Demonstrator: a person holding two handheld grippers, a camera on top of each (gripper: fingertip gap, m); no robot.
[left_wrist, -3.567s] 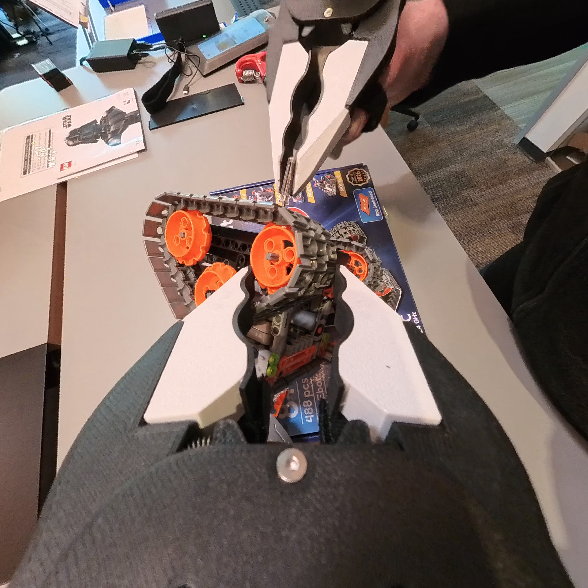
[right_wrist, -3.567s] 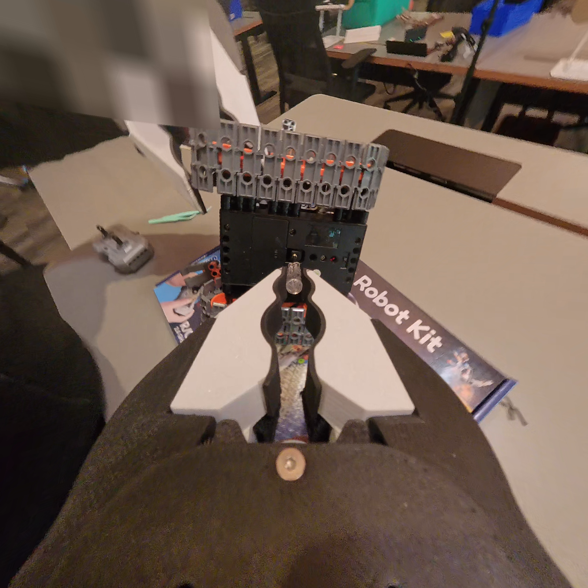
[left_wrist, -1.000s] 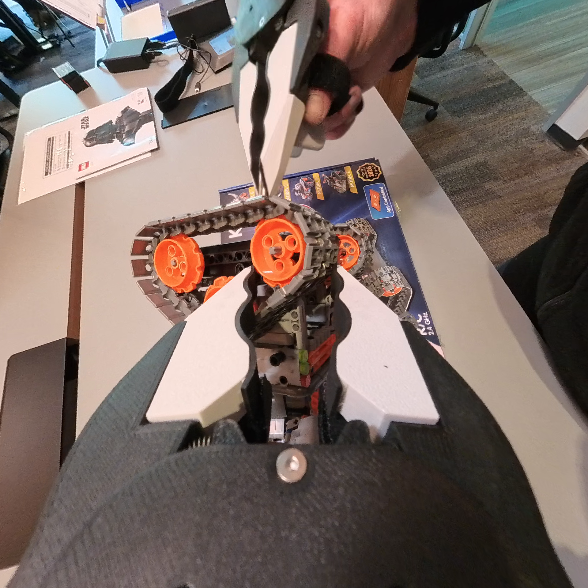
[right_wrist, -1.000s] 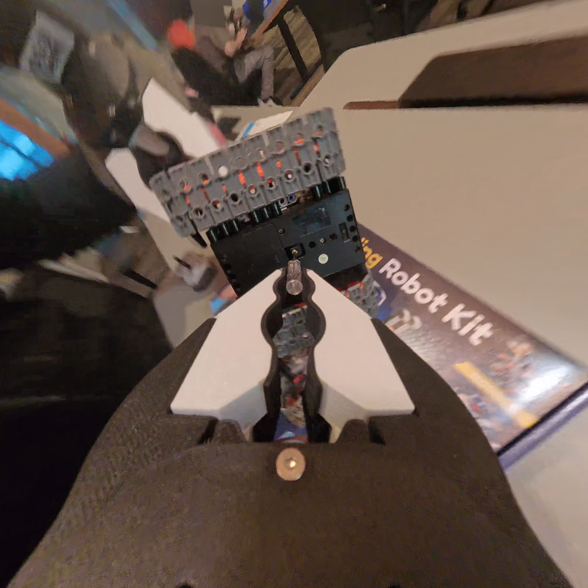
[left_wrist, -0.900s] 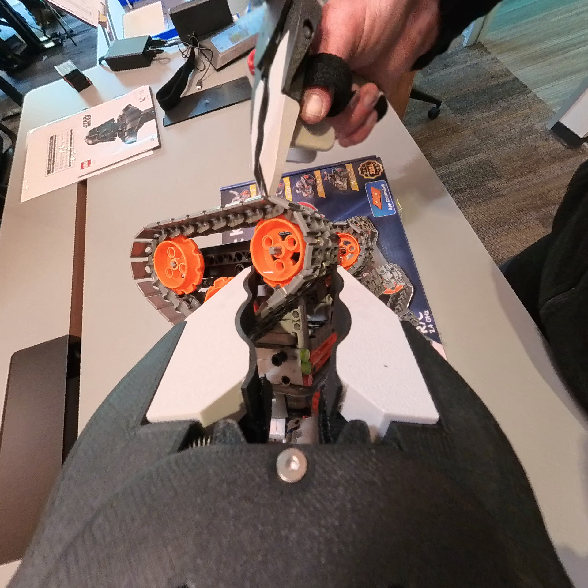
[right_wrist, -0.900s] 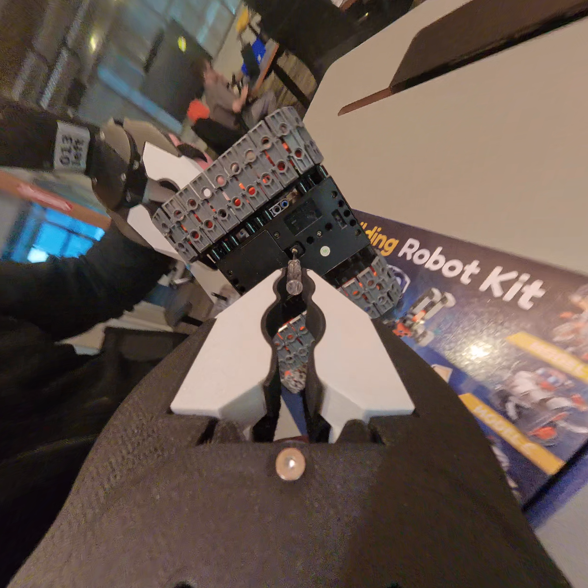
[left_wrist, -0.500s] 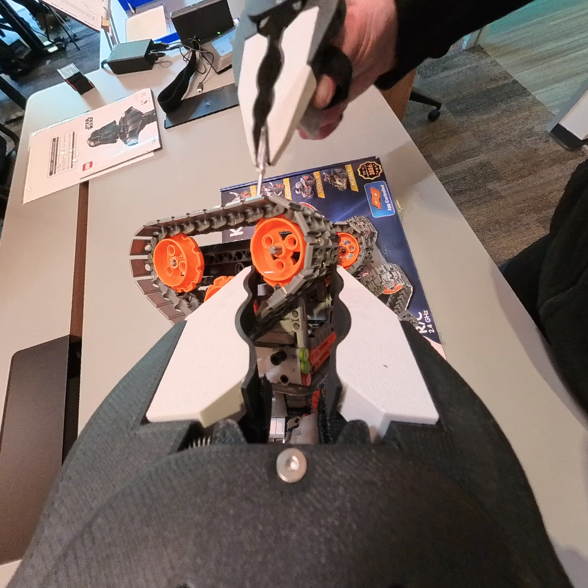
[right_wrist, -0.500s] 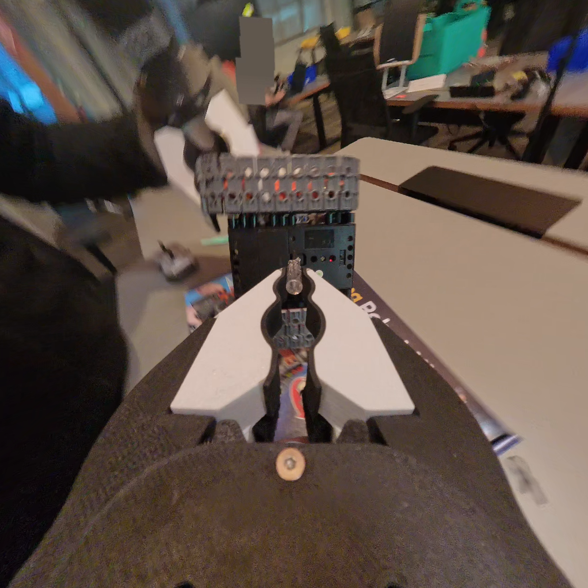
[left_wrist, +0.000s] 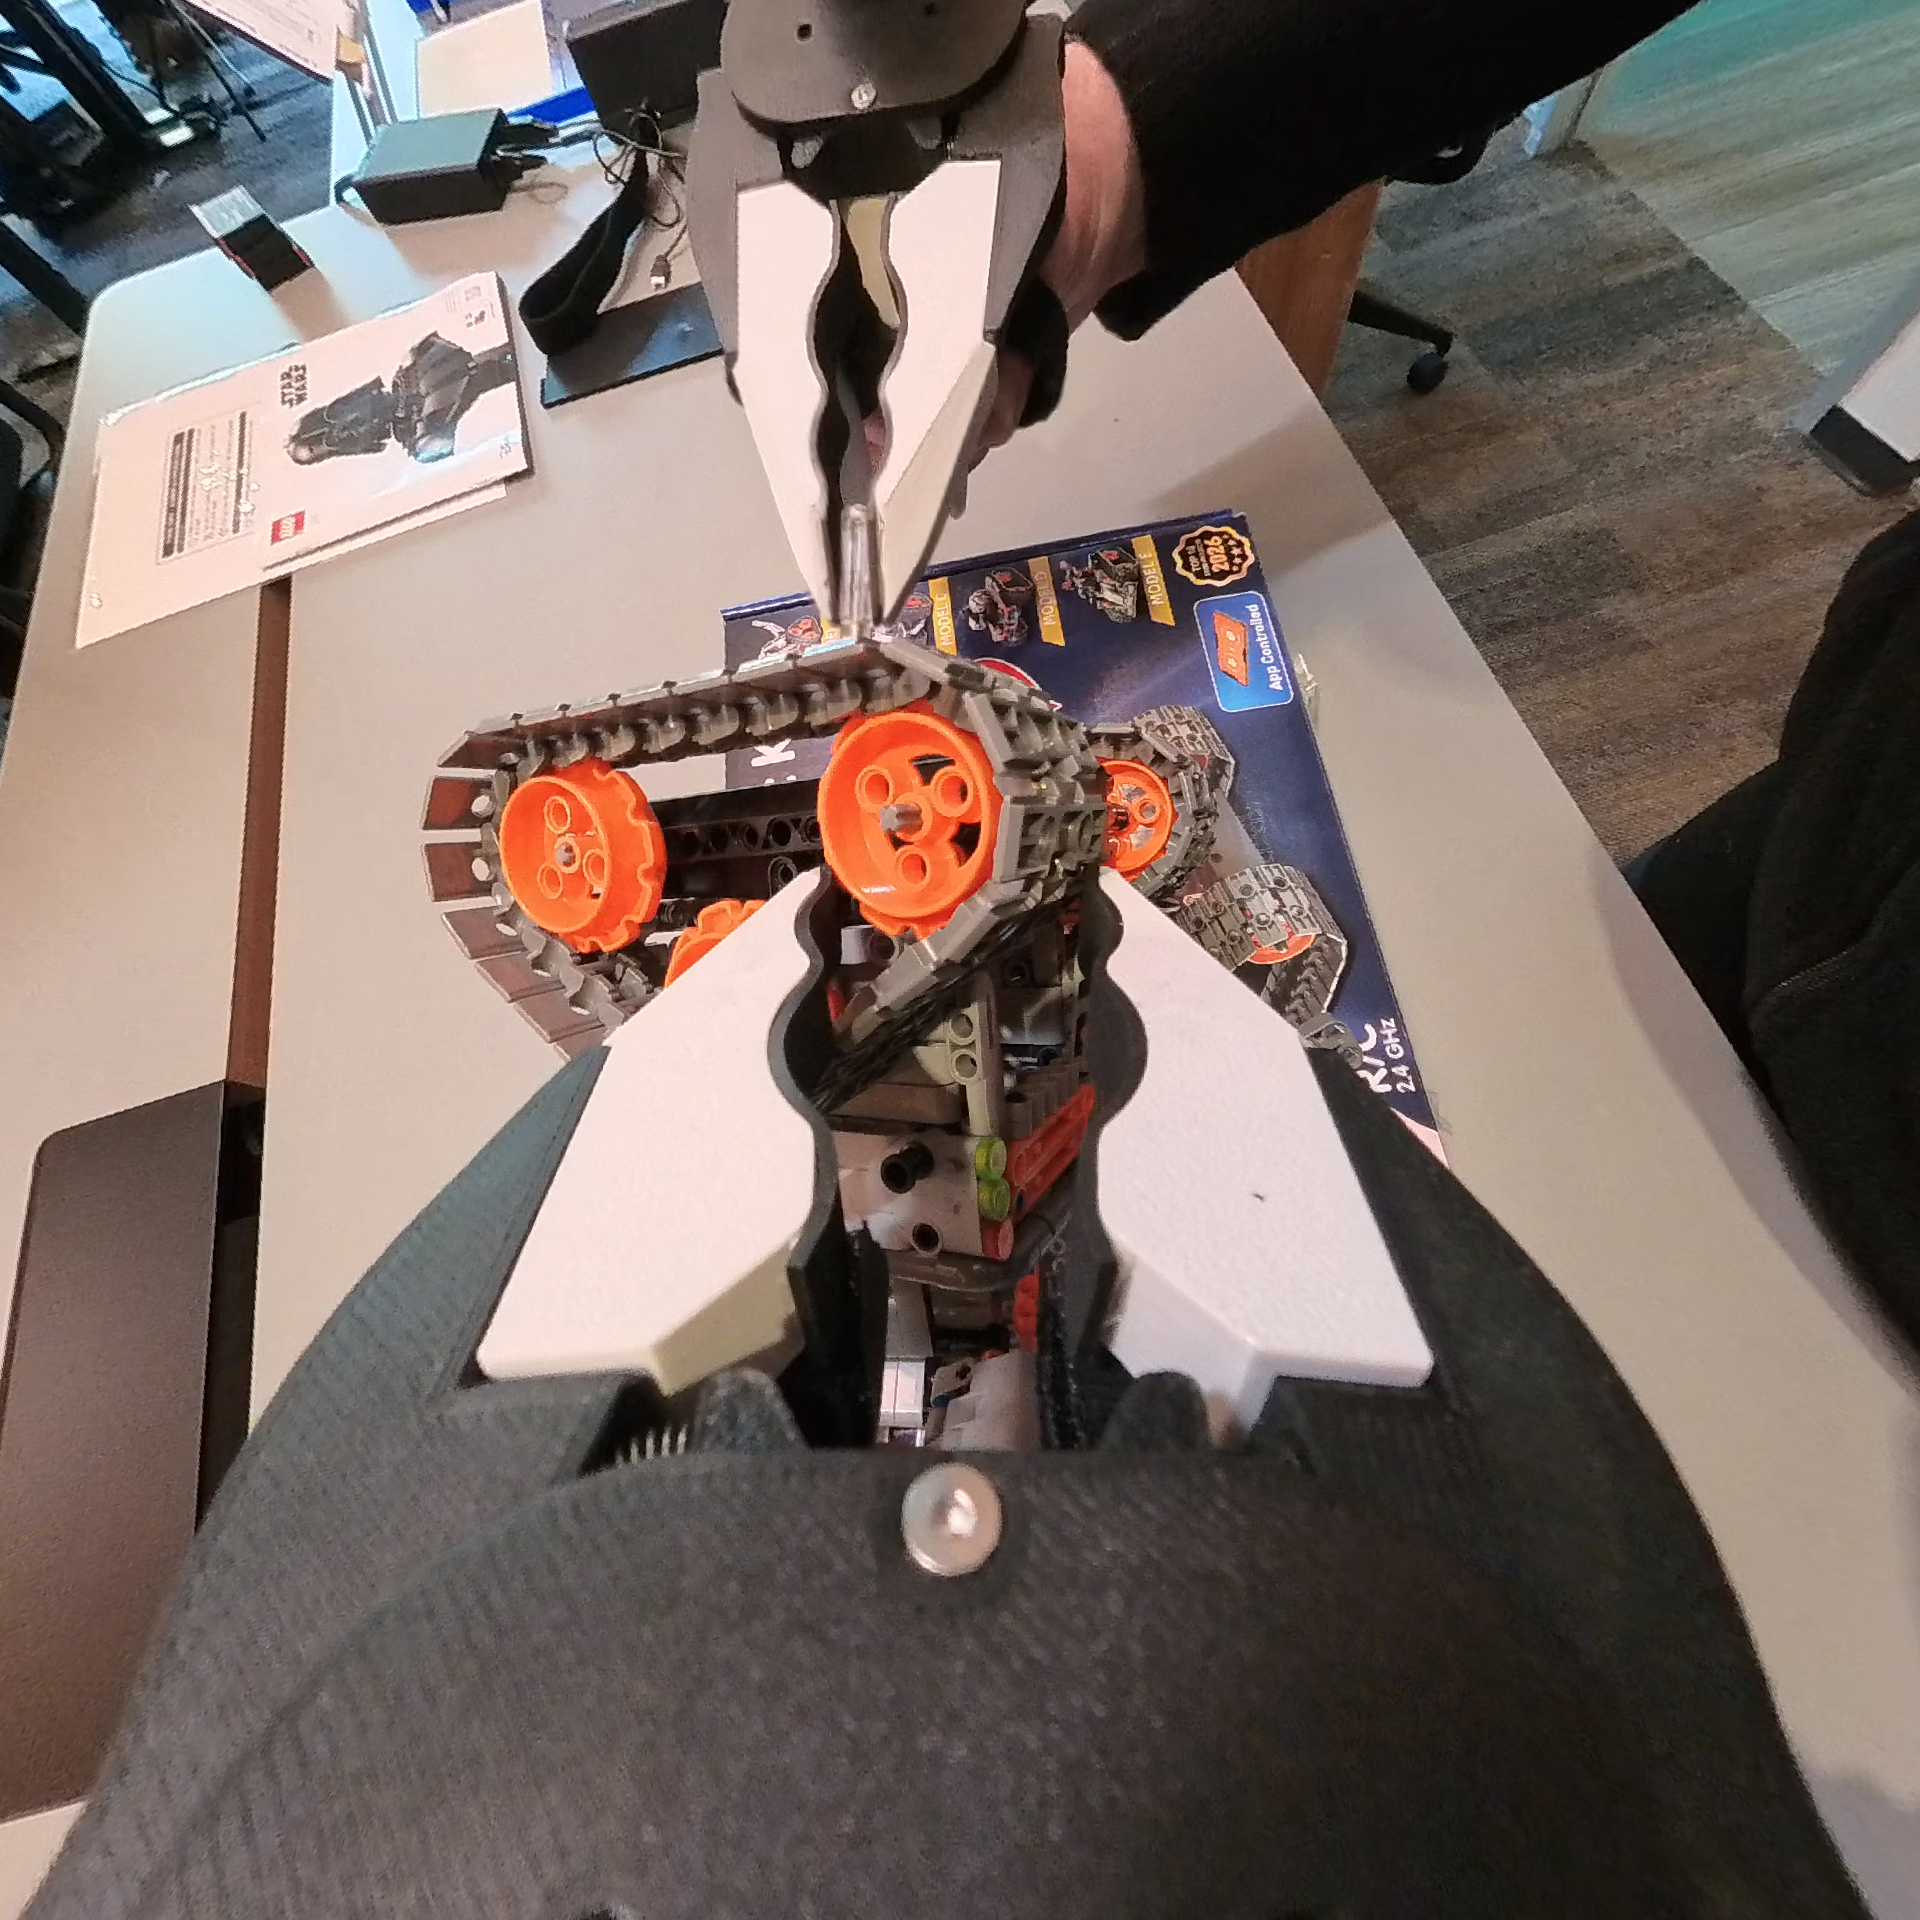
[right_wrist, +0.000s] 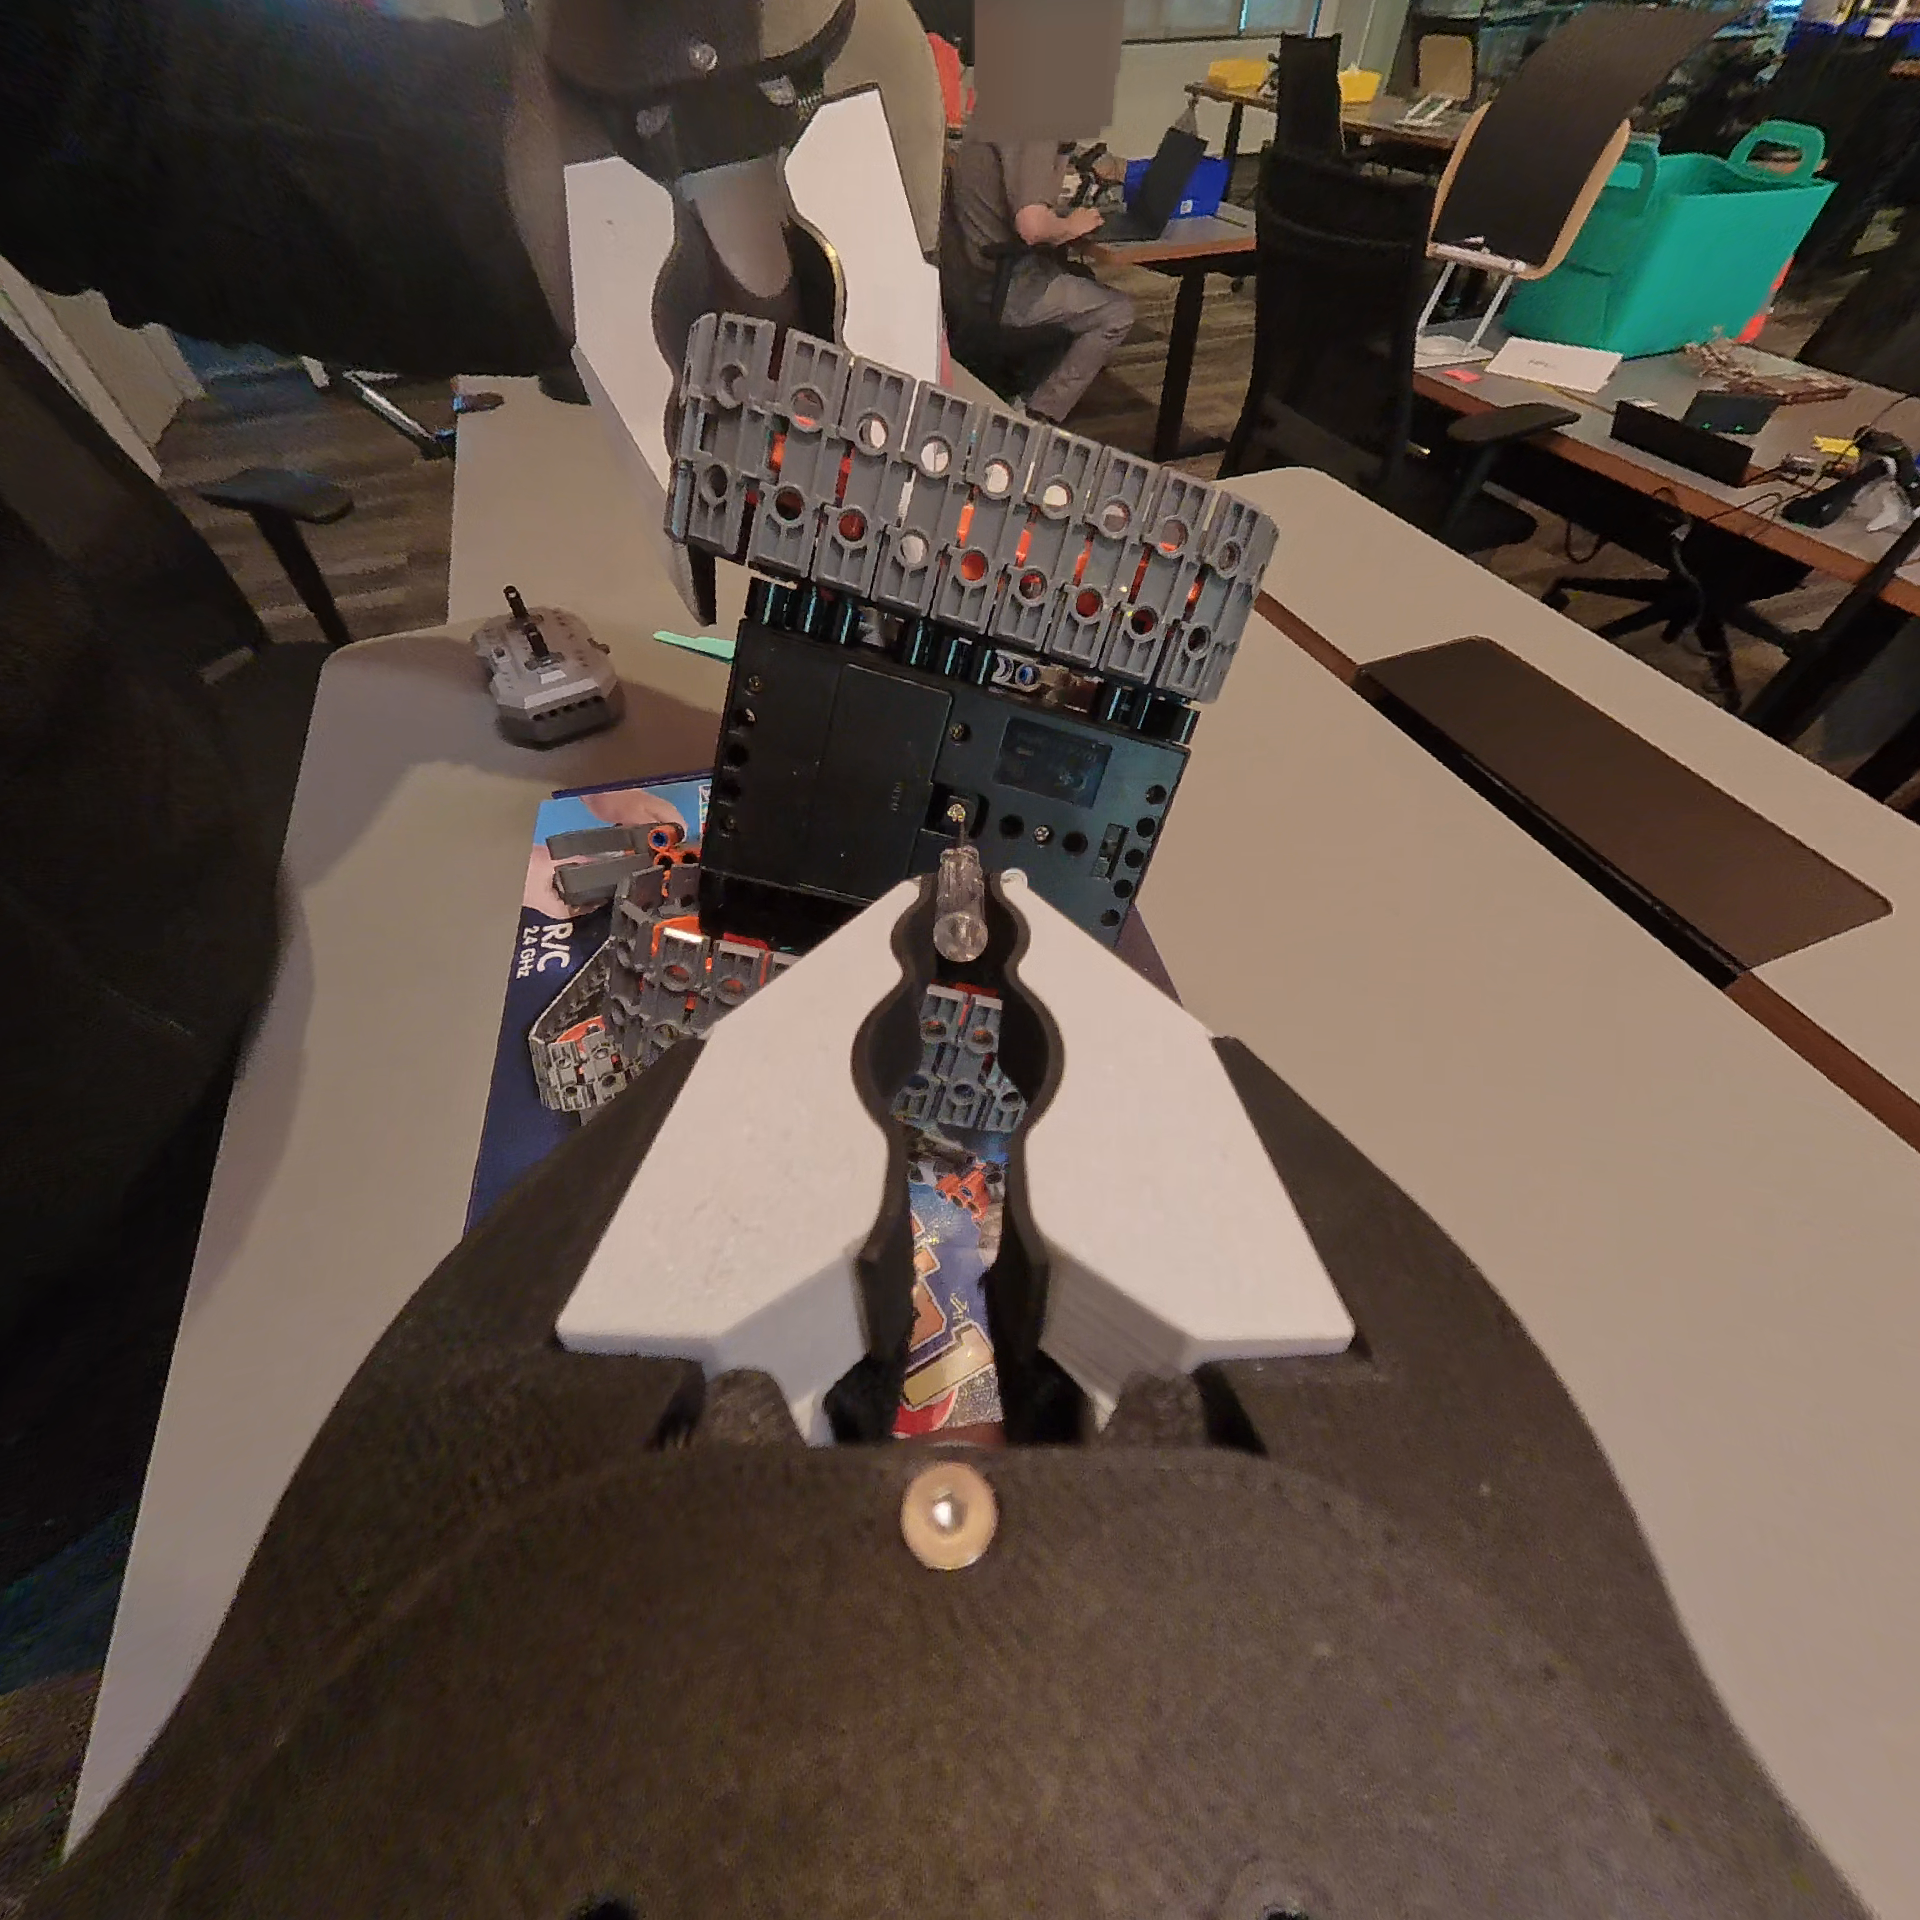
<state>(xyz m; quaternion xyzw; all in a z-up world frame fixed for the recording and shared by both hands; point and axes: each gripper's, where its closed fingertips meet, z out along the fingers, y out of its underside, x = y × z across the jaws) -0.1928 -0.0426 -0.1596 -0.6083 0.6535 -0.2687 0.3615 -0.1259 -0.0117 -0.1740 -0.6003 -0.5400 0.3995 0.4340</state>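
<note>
My left gripper (left_wrist: 956, 883) is shut on a brick-built tracked vehicle (left_wrist: 909, 821) with orange wheels and grey tracks, and holds it tilted above a blue kit box (left_wrist: 1247, 665). My right gripper (right_wrist: 961, 883) is shut on a small clear-handled screwdriver (right_wrist: 954, 904). The screwdriver's tip rests on the vehicle's black battery box (right_wrist: 883, 769), just below the grey track (right_wrist: 966, 520). In the left wrist view the right gripper (left_wrist: 857, 592) points down at the top of the vehicle, with the screwdriver (left_wrist: 854, 551) between its tips. The left gripper's white fingers (right_wrist: 613, 301) show behind the track.
The grey table (left_wrist: 416, 644) holds a white instruction booklet (left_wrist: 312, 447), a black plate (left_wrist: 623, 353) and a black adapter (left_wrist: 436, 166) at the back. A grey remote controller (right_wrist: 540, 675) lies beyond the box. A person's dark clothing (left_wrist: 1829, 935) is at the table's right edge. Left tips to right tips: about 9 cm.
The right gripper twisted back and forth about the screwdriver, lifted slightly, and now points straight down onto the vehicle again. The left gripper and vehicle have stayed nearly still.
</note>
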